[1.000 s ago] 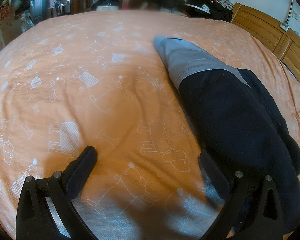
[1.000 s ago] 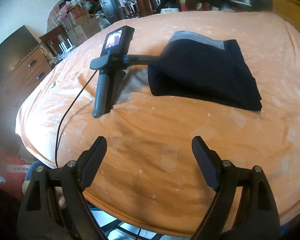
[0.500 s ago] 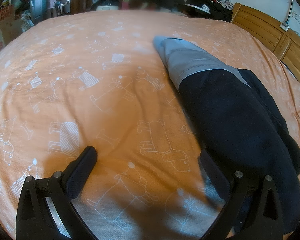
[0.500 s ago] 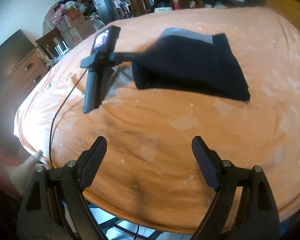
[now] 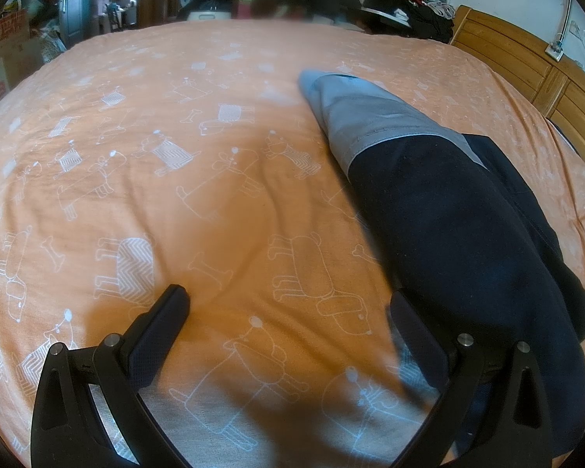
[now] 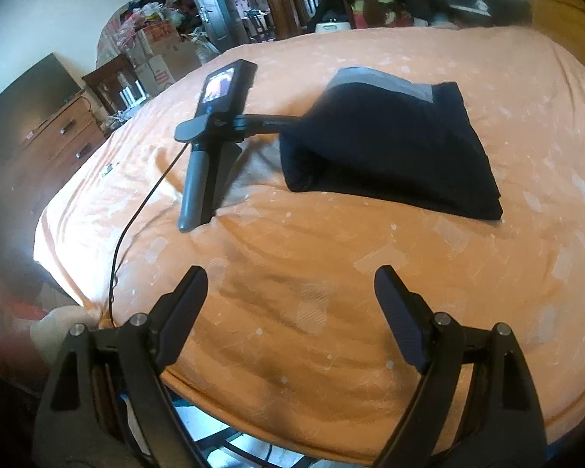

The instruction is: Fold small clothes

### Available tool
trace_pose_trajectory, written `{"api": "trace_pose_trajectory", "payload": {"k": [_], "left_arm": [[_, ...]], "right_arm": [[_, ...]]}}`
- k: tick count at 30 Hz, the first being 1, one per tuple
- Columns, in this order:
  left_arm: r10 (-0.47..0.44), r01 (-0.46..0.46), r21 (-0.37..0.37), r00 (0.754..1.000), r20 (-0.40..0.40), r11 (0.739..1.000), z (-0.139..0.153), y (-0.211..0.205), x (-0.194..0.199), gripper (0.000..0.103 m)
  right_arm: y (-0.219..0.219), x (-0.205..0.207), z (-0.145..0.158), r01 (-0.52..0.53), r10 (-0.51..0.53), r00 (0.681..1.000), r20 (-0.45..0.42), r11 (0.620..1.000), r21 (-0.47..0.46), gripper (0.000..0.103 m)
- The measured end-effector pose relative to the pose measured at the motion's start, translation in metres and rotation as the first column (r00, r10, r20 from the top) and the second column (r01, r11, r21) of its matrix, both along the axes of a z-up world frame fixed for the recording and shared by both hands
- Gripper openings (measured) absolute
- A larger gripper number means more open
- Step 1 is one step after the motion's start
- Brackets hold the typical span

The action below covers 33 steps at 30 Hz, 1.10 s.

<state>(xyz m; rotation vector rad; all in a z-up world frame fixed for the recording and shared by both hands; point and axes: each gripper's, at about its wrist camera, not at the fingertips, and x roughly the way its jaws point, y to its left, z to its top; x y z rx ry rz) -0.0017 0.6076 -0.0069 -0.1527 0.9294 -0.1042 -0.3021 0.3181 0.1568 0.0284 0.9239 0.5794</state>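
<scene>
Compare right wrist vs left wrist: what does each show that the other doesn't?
Right wrist only: the whole left gripper, set down on the bed with its handle, screen and cable, fingers hidden at the garment; also the dresser and boxes.

Left wrist only: the dog print on the sheet, the wooden headboard, and the left gripper's fingers wide apart, one against the garment.

Both: the orange bed, the folded dark garment with a grey band, open empty jaws in the foreground.
</scene>
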Motion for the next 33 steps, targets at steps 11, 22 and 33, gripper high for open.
{"api": "trace_pose_trajectory", "payload": {"k": [11,22,33], "left_arm": [[-0.001,0.001,0.0,1.0,-0.001,1.0,0.0,0.0,0.0,0.103],[-0.002,0.002,0.001,1.0,-0.001,1.0,0.0,-0.001,0.0,0.103],[-0.002,0.002,0.001,1.0,-0.001,1.0,0.0,0.0,0.0,0.103]], "right_arm": [[-0.009,0.006,-0.017,-0.007,0.008,0.999,-0.033,0.999,0.039,0.086],[-0.022,0.008,-0.032,0.009,-0.006,0.998,-0.063,0.999,0.052,0.086],[-0.026,0.006,-0.035,0.013,-0.008,0.997,-0.078,0.998,0.056,0.086]]}}
